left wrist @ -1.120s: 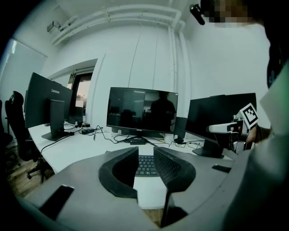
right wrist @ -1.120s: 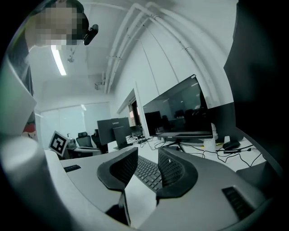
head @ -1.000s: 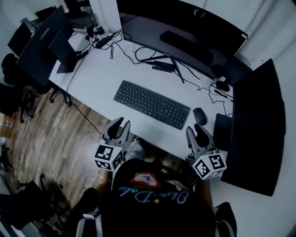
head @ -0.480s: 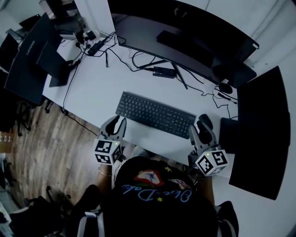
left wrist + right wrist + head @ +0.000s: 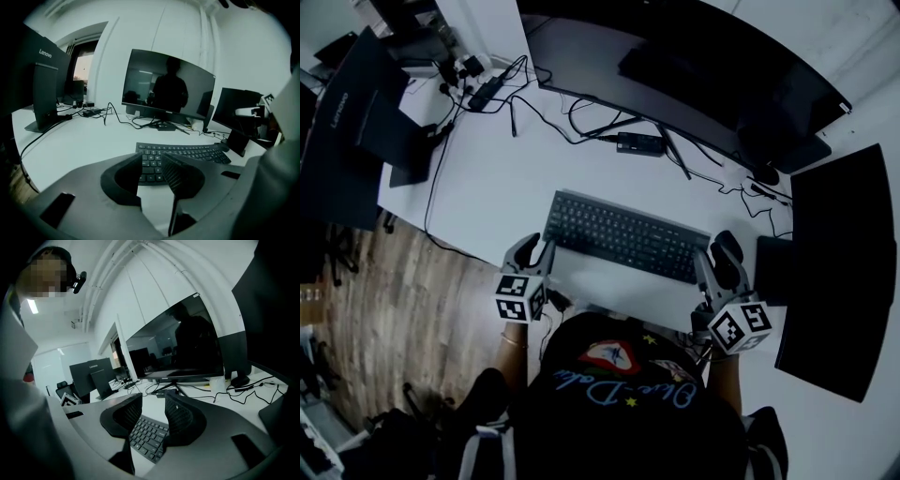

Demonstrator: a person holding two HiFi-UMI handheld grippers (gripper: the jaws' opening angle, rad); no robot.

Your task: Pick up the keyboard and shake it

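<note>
Surface: white worktop [image 5: 487, 178]; curved monitor [image 5: 703, 75] at 12 o'clock; wood floor [image 5: 384, 309] at 9 o'clock.
Keyboard [image 5: 623, 236]: flat, mid-worktop.
Left gripper [image 5: 536, 247]: Keyboard's 9 o'clock; jaws spread, just opening, pinching nothing.
Right gripper [image 5: 712, 267]: Keyboard's 4 o'clock; jaws spread, just opening, pinching nothing.

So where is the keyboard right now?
In the head view, the keyboard lies on the white desk in front of the curved monitor, between the left gripper and the right gripper.

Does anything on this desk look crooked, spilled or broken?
Nothing really stands out. The keyboard lies flat on the desk, keys up, with no spill or damage in sight. Only the cables sprawl loosely behind it, near the monitor.
</note>
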